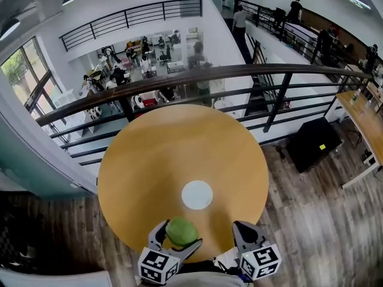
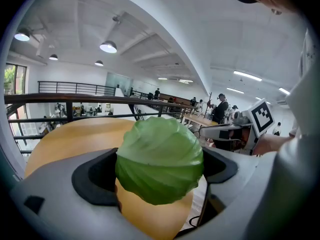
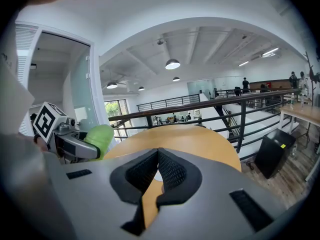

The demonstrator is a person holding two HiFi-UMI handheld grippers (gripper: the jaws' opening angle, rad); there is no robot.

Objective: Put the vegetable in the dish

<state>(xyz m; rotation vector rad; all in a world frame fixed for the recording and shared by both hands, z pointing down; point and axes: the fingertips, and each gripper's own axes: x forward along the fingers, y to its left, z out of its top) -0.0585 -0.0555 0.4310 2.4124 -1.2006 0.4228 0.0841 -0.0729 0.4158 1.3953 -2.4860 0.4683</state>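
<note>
Green round cabbage (image 1: 181,231) with smooth leaves is clamped in my left gripper (image 1: 177,239), which in the head view hangs over the near edge of the round yellow wooden table (image 1: 179,148). The small flat white dish (image 1: 197,195) lies further in, apart from the cabbage. My right gripper (image 1: 245,231) waits beside it, over the same edge.

In the left gripper view, the black pads touch only the cabbage's two sides, and most of it bulges out in front. I think it could slip if I tilt or shake.

In the right gripper view, the jaws are pressed together on nothing. A pale spot behind them is perhaps the dish.

The dish looks hardly wider than the cabbage. If I let go off-centre or from too high, it may roll away, even off the table.
</note>
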